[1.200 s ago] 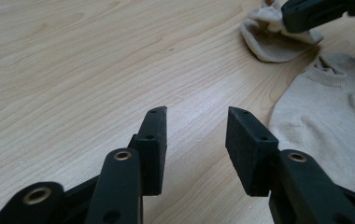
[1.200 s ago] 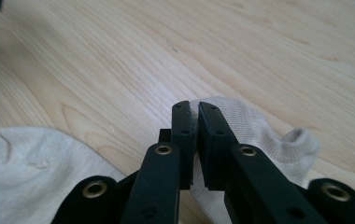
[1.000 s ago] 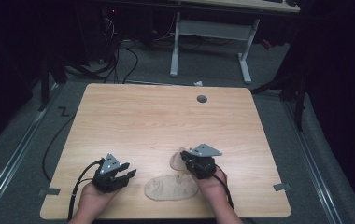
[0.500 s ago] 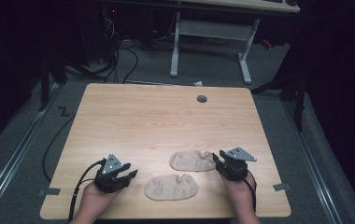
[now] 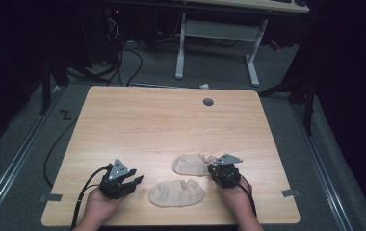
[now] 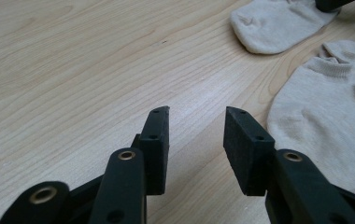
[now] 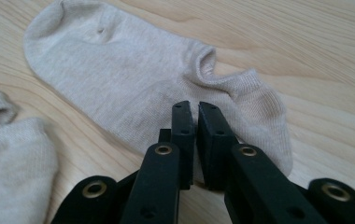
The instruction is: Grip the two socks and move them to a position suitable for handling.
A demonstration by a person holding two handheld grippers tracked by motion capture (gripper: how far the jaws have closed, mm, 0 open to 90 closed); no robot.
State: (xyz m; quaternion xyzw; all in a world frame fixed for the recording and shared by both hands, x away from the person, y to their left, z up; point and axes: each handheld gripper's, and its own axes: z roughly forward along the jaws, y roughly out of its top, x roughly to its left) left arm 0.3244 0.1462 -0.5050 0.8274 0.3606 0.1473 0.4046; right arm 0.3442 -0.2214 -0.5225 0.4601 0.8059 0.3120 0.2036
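Note:
Two beige ankle socks lie flat on the wooden table (image 5: 162,125). The far sock (image 5: 190,164) (image 7: 133,70) (image 6: 278,21) has its heel end toward my right gripper (image 5: 213,169) (image 7: 196,106). That gripper's jaws are shut, their tips just over the sock's heel part; I see no fabric lifted between them. The near sock (image 5: 176,193) (image 6: 330,107) (image 7: 7,158) lies between the two hands. My left gripper (image 5: 134,180) (image 6: 196,116) hovers open over bare wood to the left of the near sock, with nothing between its jaws.
A round cable hole (image 5: 208,102) sits near the table's far edge. Tape marks (image 5: 51,197) sit at the front corners. Cables and a desk frame (image 5: 217,33) stand on the dark floor beyond.
My right gripper swung out to the right, leaving the far sock spread flat, then came back to the sock's heel end. The left gripper has stayed in place.

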